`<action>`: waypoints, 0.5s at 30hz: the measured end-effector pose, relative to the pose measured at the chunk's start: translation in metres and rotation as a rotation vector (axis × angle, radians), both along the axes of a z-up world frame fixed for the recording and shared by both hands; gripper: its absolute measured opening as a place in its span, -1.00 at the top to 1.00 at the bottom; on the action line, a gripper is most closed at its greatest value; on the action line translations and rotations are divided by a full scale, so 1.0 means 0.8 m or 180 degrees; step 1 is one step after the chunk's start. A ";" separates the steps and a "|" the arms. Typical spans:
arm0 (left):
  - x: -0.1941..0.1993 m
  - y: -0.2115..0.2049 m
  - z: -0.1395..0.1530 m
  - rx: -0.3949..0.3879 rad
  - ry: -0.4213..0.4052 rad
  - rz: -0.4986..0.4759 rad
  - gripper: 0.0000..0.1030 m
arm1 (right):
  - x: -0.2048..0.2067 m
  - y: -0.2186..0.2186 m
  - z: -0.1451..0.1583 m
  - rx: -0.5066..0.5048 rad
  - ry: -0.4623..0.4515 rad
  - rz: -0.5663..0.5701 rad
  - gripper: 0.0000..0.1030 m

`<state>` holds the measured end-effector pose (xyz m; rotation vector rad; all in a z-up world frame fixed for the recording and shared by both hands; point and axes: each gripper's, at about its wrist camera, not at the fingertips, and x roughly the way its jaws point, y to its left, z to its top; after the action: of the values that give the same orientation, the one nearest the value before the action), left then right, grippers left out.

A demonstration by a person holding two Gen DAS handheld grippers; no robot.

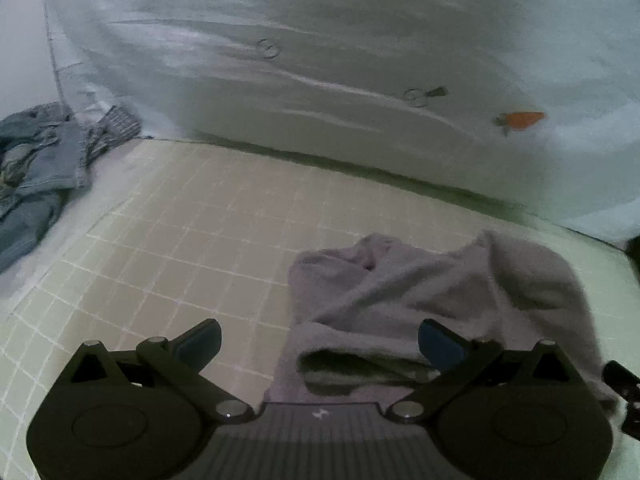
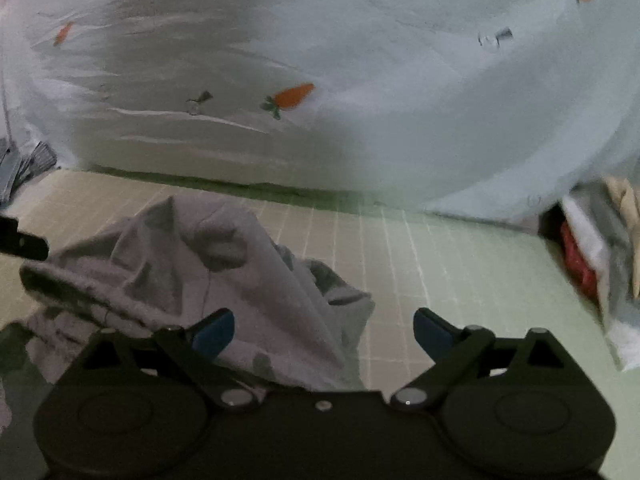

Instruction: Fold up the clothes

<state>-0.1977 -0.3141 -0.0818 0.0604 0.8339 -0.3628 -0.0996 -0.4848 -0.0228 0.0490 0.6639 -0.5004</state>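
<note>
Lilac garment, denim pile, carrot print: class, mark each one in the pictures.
lilac garment (image 2: pixel 248 264), right wrist view, its raised middle fold
denim pile (image 1: pixel 44 160), left wrist view, a hemmed edge
carrot print (image 2: pixel 295 95), right wrist view, its orange body

Ahead of the tool, a pale sheet (image 1: pixel 360 60) printed with orange carrots (image 1: pixel 522 119) hangs like a wall beyond the work surface. Beneath it lies a light green mat (image 1: pixel 180 232) marked with a white grid. In the right wrist view, the same sheet (image 2: pixel 400 100) and mat (image 2: pixel 460 272) show ahead.
</note>
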 end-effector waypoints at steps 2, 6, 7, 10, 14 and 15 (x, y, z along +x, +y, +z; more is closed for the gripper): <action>0.005 0.001 -0.006 0.0029 0.0069 0.0041 -1.00 | 0.007 -0.008 -0.009 0.0046 0.0132 -0.0120 -0.89; 0.013 0.004 -0.017 0.0072 0.0207 0.0098 -1.00 | 0.018 -0.022 -0.047 0.0219 0.0523 -0.0217 -0.90; 0.015 0.005 -0.020 0.0082 0.0242 0.0112 -1.00 | 0.020 -0.025 -0.056 0.0291 0.0567 -0.0229 -0.90; 0.022 0.008 -0.028 0.0114 0.0346 0.0155 -1.00 | 0.021 -0.030 -0.059 0.0423 0.0504 -0.0277 -0.91; 0.030 0.011 -0.039 0.0157 0.0484 0.0212 -1.00 | 0.004 -0.026 -0.035 0.0324 0.0193 -0.0299 -0.95; 0.025 0.014 -0.038 0.0148 0.0495 0.0210 -1.00 | -0.001 -0.025 -0.029 0.0299 0.0115 -0.0304 -0.98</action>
<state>-0.1775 -0.3027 -0.1124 0.0482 0.9958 -0.2885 -0.1007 -0.5045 -0.0457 0.1610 0.7226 -0.5630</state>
